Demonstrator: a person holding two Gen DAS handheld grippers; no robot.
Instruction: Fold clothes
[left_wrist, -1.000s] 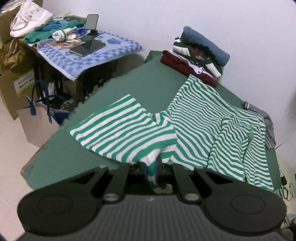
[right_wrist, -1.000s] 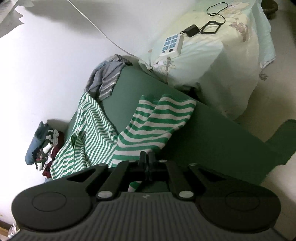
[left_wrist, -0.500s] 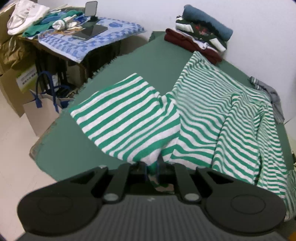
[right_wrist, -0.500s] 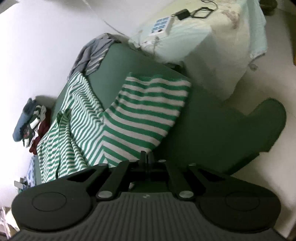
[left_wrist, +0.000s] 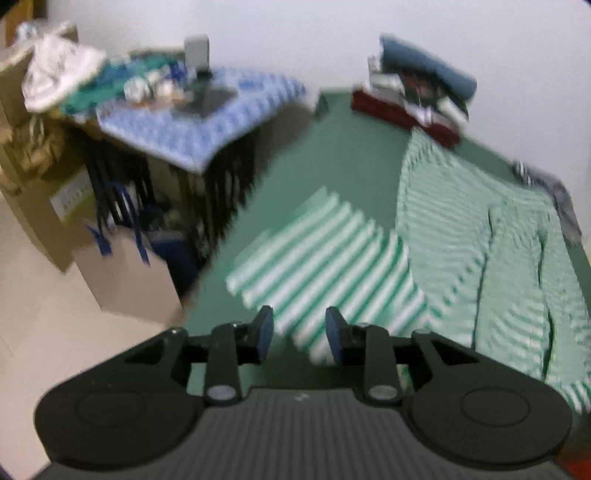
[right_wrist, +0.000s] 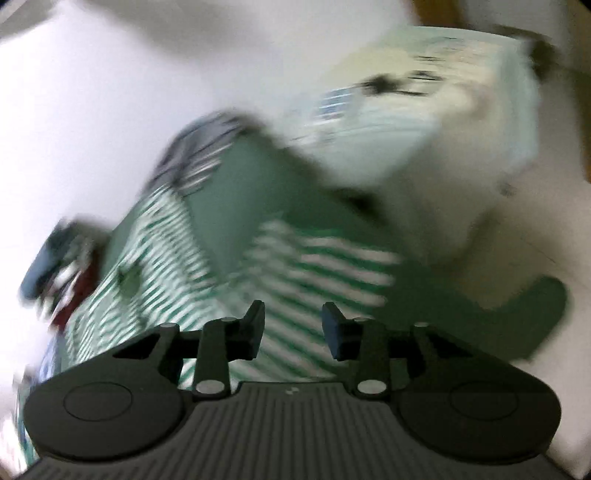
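Note:
A green-and-white striped garment (left_wrist: 461, 251) lies spread on the green table cover (left_wrist: 332, 155), one sleeve (left_wrist: 325, 266) flat toward the near edge. My left gripper (left_wrist: 299, 338) hovers just over that sleeve's near end; its jaws are opening and the pads press on nothing. In the right wrist view the same striped garment (right_wrist: 155, 266) shows with its other sleeve (right_wrist: 325, 266) laid flat. My right gripper (right_wrist: 291, 328) hangs above that sleeve's near end, jaws opening, the cloth lying free below them. Both views are blurred.
A stack of folded clothes (left_wrist: 417, 96) sits at the table's far end by the wall. A grey striped garment (left_wrist: 554, 192) lies at the far right edge. A side table with a blue checked cloth (left_wrist: 207, 118), a paper bag (left_wrist: 125, 280) and cardboard boxes stand left. A covered bed (right_wrist: 424, 103) is right.
Both grippers were shut on the sleeve ends; now their jaws stand apart and the sleeves lie flat on the table. The left view has shifted left and both views have rolled.

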